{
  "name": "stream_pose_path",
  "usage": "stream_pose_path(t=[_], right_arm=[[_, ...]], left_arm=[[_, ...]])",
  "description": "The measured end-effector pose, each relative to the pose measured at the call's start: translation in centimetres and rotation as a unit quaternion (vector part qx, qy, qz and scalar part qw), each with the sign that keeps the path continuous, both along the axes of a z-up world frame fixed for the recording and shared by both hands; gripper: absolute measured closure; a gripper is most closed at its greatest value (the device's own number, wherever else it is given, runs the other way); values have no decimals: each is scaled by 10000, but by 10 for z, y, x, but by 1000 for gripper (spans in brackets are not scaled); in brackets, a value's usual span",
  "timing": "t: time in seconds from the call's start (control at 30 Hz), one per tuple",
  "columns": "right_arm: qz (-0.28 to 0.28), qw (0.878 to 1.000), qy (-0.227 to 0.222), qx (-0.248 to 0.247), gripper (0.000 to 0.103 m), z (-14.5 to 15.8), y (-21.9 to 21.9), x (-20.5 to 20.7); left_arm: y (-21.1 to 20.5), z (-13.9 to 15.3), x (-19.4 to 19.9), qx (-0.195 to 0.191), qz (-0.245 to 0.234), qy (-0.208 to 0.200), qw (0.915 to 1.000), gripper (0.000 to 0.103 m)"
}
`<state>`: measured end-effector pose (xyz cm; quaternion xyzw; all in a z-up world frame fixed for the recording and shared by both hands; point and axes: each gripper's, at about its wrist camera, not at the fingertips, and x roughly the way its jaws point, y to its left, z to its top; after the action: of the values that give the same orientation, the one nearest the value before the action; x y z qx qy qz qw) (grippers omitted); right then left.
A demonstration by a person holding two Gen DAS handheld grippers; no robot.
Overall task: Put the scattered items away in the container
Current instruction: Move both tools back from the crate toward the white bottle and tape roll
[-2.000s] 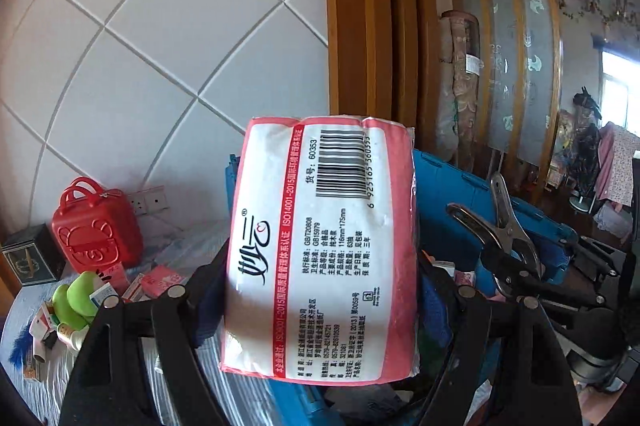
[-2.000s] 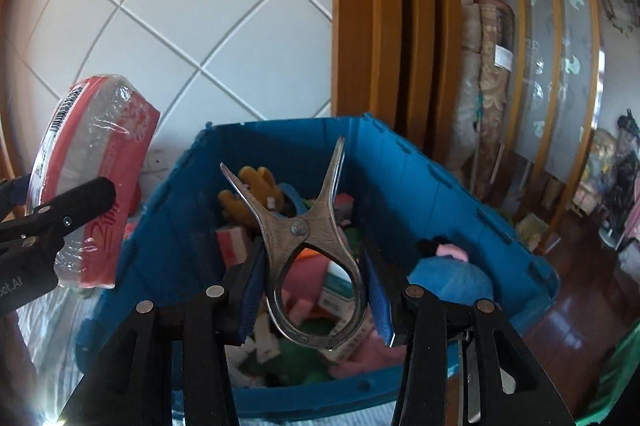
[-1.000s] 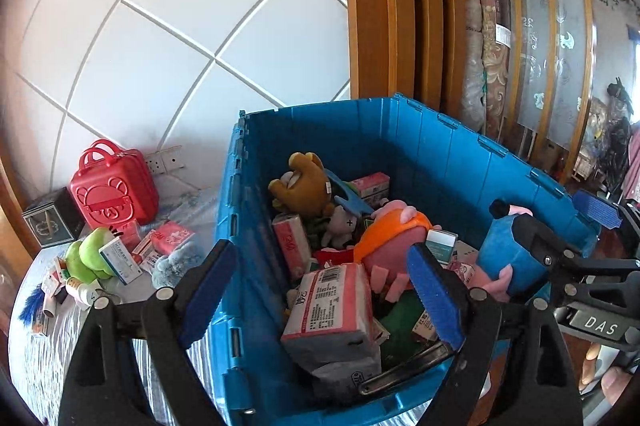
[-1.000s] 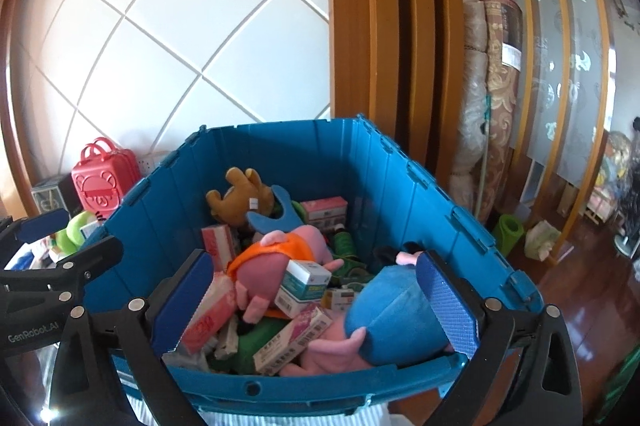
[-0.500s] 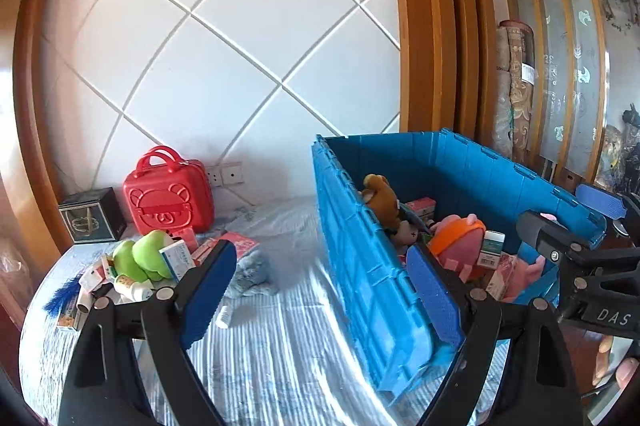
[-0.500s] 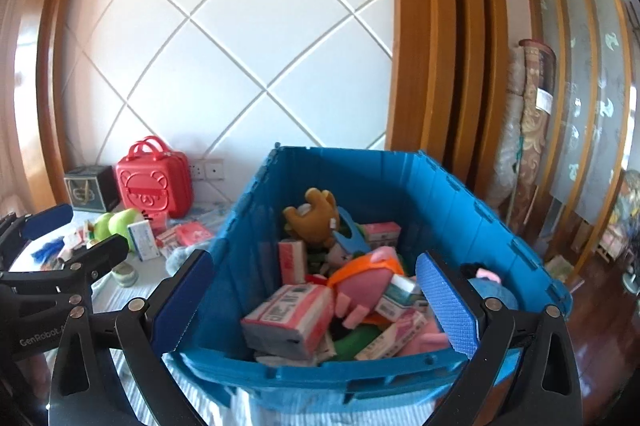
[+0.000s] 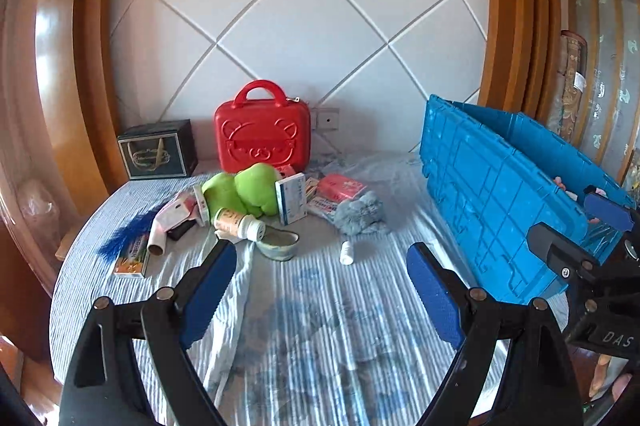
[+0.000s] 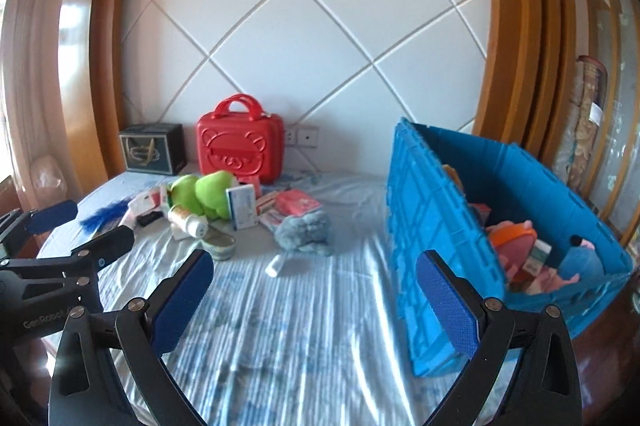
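Between the blue crate (image 7: 492, 186) and clutter, both hand-held grippers, left (image 7: 320, 290) and right (image 8: 316, 296), gape empty over bedsheet (image 8: 280, 326).

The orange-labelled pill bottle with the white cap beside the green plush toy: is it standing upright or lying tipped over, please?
Tipped over. The orange-labelled pill bottle lies on its side against the green plush toy, its white cap pointing toward the small ceramic bowl.

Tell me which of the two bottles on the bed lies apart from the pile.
The small white bottle, lying alone on the striped sheet in front of the grey plush. The larger, orange-labelled bottle lies against the green plush in the pile.
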<state>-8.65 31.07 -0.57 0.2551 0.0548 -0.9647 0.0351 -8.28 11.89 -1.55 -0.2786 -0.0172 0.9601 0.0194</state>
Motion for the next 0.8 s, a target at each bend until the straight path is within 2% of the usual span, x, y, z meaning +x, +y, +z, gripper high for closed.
stream_pose_path(t=[0.2, 0.4, 0.6, 0.8], right_arm=[[145, 9996, -220, -33, 0, -23, -27, -28], [232, 9970, -725, -162, 0, -70, -30, -93], [354, 9900, -1310, -382, 0, -118, -27, -164], [647, 9782, -1921, -448, 0, -154, -44, -217]], left_arm=[[-61, -37, -23, 211, 520, -386, 9977, 16], [-106, -77, -60, 118, 1029, -797, 9914, 15], [-131, -106, -105, 2, 1477, -1136, 9825, 15], [-141, -136, -141, -13, 1604, -1543, 9749, 15]])
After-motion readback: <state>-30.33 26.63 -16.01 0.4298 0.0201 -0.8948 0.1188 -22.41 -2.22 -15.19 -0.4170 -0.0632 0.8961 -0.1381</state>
